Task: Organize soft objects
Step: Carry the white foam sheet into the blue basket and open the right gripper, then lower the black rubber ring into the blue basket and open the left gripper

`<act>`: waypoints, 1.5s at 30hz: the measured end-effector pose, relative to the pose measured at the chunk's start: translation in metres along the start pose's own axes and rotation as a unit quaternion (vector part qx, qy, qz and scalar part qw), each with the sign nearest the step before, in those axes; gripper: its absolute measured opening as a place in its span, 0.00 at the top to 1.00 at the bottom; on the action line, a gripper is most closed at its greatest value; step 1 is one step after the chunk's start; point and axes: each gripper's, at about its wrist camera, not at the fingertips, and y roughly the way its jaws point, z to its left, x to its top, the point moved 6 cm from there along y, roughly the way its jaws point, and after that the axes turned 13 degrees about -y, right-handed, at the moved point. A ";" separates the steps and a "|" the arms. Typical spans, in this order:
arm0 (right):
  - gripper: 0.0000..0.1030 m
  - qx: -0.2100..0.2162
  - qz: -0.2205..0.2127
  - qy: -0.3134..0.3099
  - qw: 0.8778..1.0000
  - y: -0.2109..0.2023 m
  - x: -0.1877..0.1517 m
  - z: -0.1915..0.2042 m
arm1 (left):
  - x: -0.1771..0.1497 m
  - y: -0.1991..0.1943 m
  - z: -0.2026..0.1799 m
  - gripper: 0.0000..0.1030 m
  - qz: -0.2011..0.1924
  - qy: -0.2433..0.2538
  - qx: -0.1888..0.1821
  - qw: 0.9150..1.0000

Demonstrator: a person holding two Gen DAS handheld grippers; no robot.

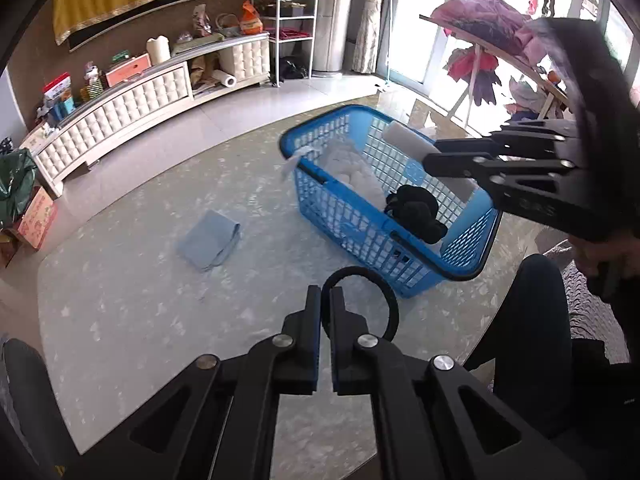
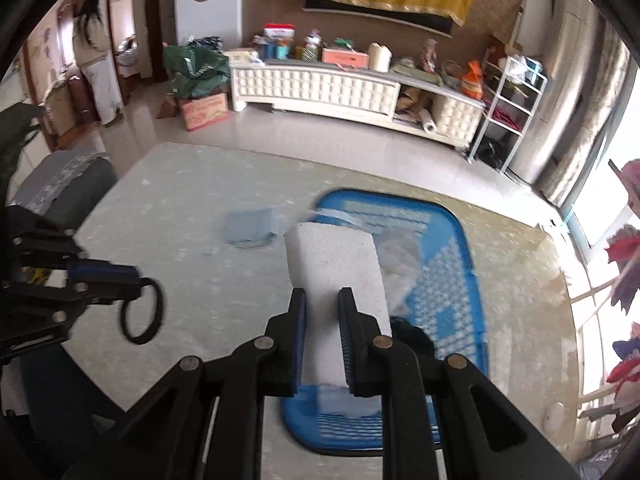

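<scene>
Pinching a black elastic ring [image 1: 362, 300] at lower centre, the left claw [image 1: 325, 300] is sitting fully clenched above the pale desk [image 1: 140, 300]. Gripping a white foam block [image 2: 334, 268] mid-frame in its own view, the right claw [image 2: 322, 304] is hanging over the blue basket [image 2: 460, 272]. Inside that basket a black soft item [image 1: 416, 212] and white pieces [image 1: 352, 168] are lying. Left of it, a folded blue cloth [image 1: 208, 244] is resting on the desk.
</scene>
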 end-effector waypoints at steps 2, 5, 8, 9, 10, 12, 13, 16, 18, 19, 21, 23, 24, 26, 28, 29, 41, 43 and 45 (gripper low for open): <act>0.86 -0.004 0.013 0.007 1.000 0.009 -0.007 -0.012 | 0.003 0.010 -0.007 0.97 0.008 0.005 -0.003 1.000; 0.86 -0.009 0.037 0.015 0.999 0.030 -0.014 -0.030 | 0.005 0.020 -0.013 0.97 0.015 0.008 -0.008 1.000; 0.86 -0.007 0.063 0.022 0.998 0.052 -0.021 -0.042 | 0.005 0.031 -0.016 0.97 0.024 0.007 -0.011 1.000; 0.86 -0.007 0.071 0.023 0.997 0.062 -0.022 -0.045 | 0.004 0.033 -0.016 0.97 0.027 0.007 -0.011 1.000; 0.86 -0.007 0.075 0.024 0.997 0.067 -0.023 -0.048 | 0.004 0.035 -0.016 0.97 0.029 0.007 -0.012 0.999; 0.86 -0.006 0.082 0.022 0.996 0.079 -0.021 -0.052 | 0.004 0.037 -0.016 0.97 0.035 0.007 -0.014 0.999; 0.86 -0.008 0.085 0.020 0.996 0.082 -0.021 -0.052 | 0.004 0.039 -0.015 0.97 0.036 0.006 -0.014 0.999; 0.85 -0.008 0.096 0.009 0.995 0.094 -0.017 -0.049 | 0.003 0.044 -0.016 0.97 0.040 0.005 -0.013 0.999; 0.85 -0.010 0.101 0.003 0.995 0.099 -0.016 -0.050 | 0.003 0.045 -0.015 0.97 0.041 0.003 -0.013 0.999; 0.85 -0.008 0.103 0.002 0.995 0.100 -0.017 -0.051 | 0.003 0.046 -0.014 0.97 0.041 0.001 -0.013 0.999; 0.84 -0.002 0.107 0.003 0.994 0.103 -0.018 -0.051 | 0.004 0.047 -0.014 0.97 0.041 0.000 -0.011 0.999; 0.81 -0.003 0.105 0.002 0.994 0.100 -0.019 -0.052 | 0.004 0.046 -0.014 0.97 0.041 0.001 -0.011 0.999; 0.80 0.000 0.103 0.002 0.995 0.099 -0.019 -0.051 | 0.004 0.045 -0.014 0.97 0.041 0.001 -0.010 0.999; 0.79 -0.001 0.098 0.000 0.995 0.093 -0.019 -0.052 | 0.006 0.044 -0.014 0.97 0.040 0.002 -0.008 0.999; 0.74 -0.002 0.092 -0.002 0.996 0.089 -0.021 -0.051 | 0.008 0.044 -0.015 0.97 0.038 0.001 -0.008 0.999; 0.68 -0.003 0.089 -0.004 0.996 0.087 -0.023 -0.051 | 0.009 0.043 -0.017 0.97 0.037 0.002 -0.009 0.999; 0.06 -0.027 0.038 -0.007 0.999 0.027 -0.044 -0.060 | 0.021 0.045 -0.044 0.97 0.031 0.023 -0.012 0.999; 0.03 -0.023 0.031 0.001 0.999 0.018 -0.052 -0.063 | 0.024 0.045 -0.049 0.97 0.031 0.026 -0.012 0.999; 0.00 -0.019 0.029 0.008 0.999 0.012 -0.060 -0.066 | 0.026 0.045 -0.054 0.97 0.030 0.030 -0.011 0.999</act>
